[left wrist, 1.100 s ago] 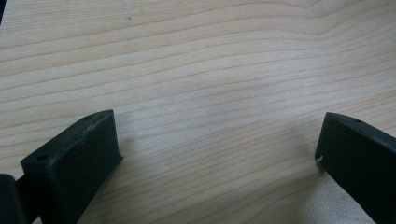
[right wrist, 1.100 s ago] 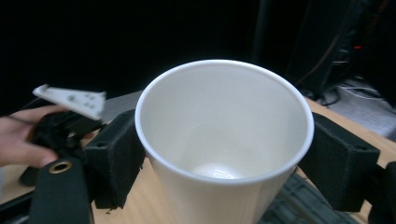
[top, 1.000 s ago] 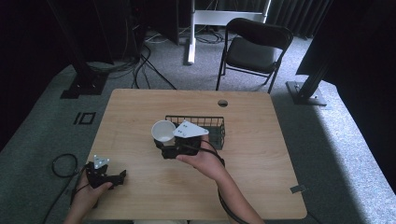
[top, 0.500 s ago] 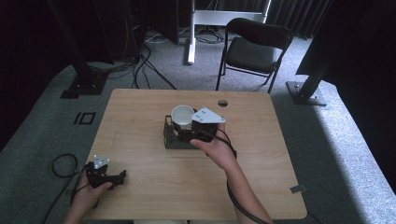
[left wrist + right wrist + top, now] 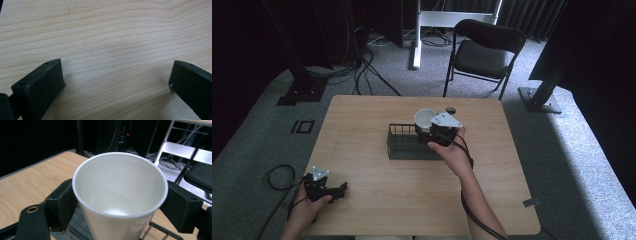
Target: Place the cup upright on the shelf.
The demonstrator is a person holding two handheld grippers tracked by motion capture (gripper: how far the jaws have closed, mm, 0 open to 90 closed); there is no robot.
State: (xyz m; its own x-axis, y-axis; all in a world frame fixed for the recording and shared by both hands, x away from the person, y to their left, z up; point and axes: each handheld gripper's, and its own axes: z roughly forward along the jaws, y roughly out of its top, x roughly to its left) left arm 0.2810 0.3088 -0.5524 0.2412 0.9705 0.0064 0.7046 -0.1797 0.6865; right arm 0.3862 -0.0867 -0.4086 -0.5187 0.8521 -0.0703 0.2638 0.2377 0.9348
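White paper cup (image 5: 119,195) upright, mouth up, long axis vertical, clamped between my right hand-held gripper (image 5: 435,131) jaws above the black wire basket's (image 5: 401,146) right end. Right forearm reaches forward. Left hand-held gripper (image 5: 328,188) rests at the table's (image 5: 362,115) near-left corner, jaws wide, empty.

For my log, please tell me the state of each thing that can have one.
White cup: upright, empty, held above the basket.
Wire basket: on the table, looks empty.
Right claw: shut on the cup.
Left claw: open, holds nothing, low over the table.
Folding chair: unfolded, unoccupied.
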